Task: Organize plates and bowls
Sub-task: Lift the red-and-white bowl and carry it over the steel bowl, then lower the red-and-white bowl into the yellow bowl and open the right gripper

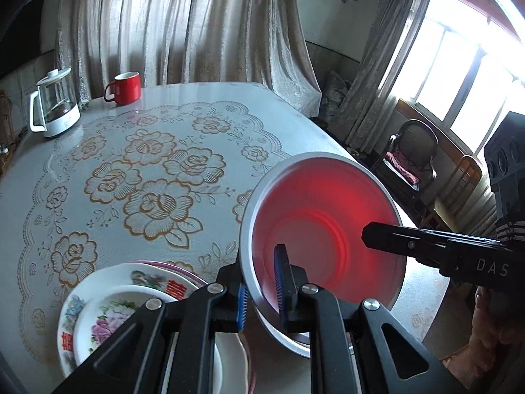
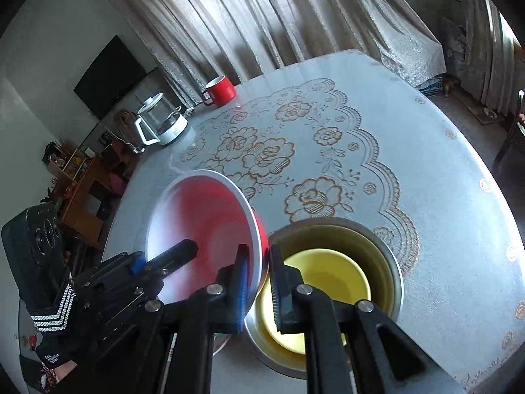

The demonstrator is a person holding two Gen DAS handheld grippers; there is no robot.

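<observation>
- The tabletop (image 1: 98,170), under a pale cloth printed with gold roses, fills both views.
- The red bowl (image 1: 325,229) with a silver outside hangs tilted above the tabletop at about 4 o'clock in the left wrist view, gripped at opposite rims by both tools.
- The left tool (image 1: 261,298) points steeply down, its jaws pinched on the near rim.
- The right tool (image 2: 259,282) points steeply down too, clamped on the opposite rim; its body reads "DAS".
- A yellow bowl (image 2: 328,282) sits at 5 o'clock in the right wrist view.
- Floral plates (image 1: 108,308) lie stacked at 7 o'clock.
- A glass kettle (image 1: 55,105) and a red mug (image 1: 126,88) stand at 10 o'clock.
</observation>
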